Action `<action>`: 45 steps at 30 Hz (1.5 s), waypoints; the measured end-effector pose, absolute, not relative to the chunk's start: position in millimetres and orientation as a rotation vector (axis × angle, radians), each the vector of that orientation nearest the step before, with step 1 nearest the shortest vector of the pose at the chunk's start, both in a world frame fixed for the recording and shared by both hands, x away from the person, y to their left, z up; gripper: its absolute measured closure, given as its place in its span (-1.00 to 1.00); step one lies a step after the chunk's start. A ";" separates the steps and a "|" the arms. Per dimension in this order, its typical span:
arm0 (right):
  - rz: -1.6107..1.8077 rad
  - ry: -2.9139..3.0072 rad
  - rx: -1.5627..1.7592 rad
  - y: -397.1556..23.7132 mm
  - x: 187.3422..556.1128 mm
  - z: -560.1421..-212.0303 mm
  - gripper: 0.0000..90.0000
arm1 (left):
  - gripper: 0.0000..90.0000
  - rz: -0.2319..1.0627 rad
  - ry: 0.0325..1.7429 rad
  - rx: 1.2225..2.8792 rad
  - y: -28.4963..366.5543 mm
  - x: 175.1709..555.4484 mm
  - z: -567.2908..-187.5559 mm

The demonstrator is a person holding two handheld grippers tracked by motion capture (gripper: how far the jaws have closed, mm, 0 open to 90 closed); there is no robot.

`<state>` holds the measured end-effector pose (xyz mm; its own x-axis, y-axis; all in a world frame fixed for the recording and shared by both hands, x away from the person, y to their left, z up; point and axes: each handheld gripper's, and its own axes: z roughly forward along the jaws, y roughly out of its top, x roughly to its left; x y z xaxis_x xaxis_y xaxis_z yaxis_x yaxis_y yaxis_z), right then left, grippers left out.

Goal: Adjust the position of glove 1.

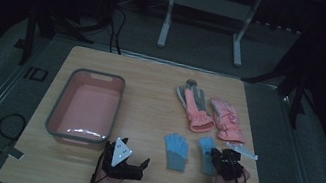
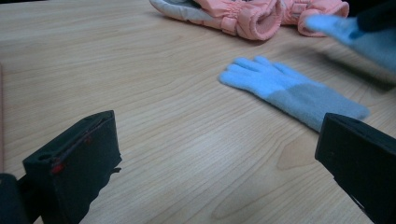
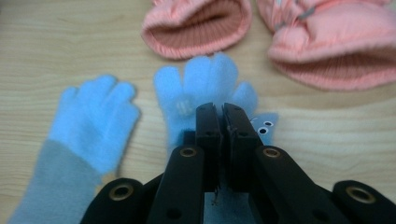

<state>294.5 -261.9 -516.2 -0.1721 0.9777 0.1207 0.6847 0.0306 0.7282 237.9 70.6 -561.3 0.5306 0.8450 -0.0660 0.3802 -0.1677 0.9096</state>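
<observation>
Jaws of right gripper (image 3: 220, 116) over blue glove (image 3: 205, 84)

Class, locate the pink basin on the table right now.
In the high view, the pink basin sits on the table's left half, just beyond the left gripper and well left of the gloves.

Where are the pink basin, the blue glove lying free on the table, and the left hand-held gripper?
pink basin (image 1: 58, 103): high view, on its left rim.
free blue glove (image 1: 176, 149): high view, on its palm.
left hand-held gripper (image 1: 142, 165): high view, between its open jaws.
</observation>
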 end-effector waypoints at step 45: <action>0.928 2.326 1.228 -281.6 304.9 -545.2 0.34 | -1.00 0.583 1.024 1.761 70.5 237.5 -561.4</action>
<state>304.9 -281.6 -545.2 -0.5628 0.8266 -0.0040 0.5968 0.4097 0.6899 237.5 70.5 -561.4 0.5298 0.8456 -0.0651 0.3759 -0.1654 0.9118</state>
